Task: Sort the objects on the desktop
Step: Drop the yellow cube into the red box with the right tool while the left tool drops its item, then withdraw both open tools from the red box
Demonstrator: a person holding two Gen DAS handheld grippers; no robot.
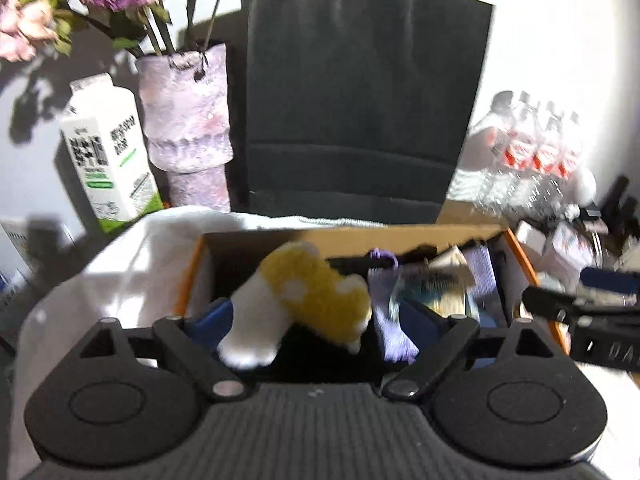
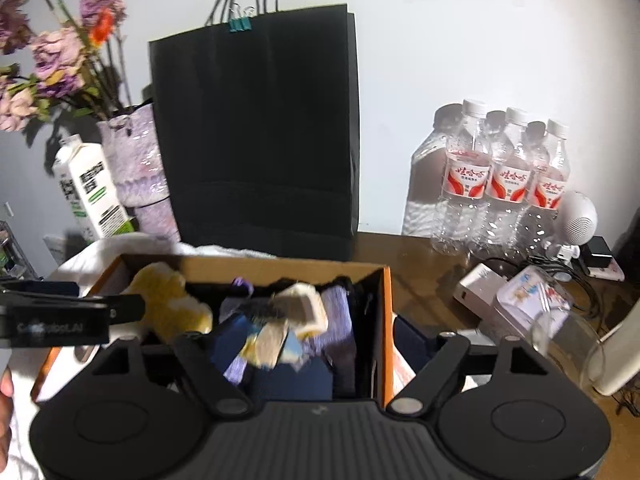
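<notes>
We see left gripper (image 1: 312, 316) spread wide over the box (image 1: 360, 240) | right gripper (image 2: 316, 344) spread too, empty | plush toy (image 1: 304, 300), yellow-and-white, at the box's left end, blurred | black bag (image 2: 256, 140) behind the far wall

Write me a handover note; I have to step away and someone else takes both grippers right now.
Left gripper: open, a yellow and white plush toy between its fingers, over the cardboard box.
Right gripper: open, holding nothing, over the same box.
Done: socks and small packets already lie in the box.
Left: charger, the plastic case and cables remain on the desk right of the box.
</notes>
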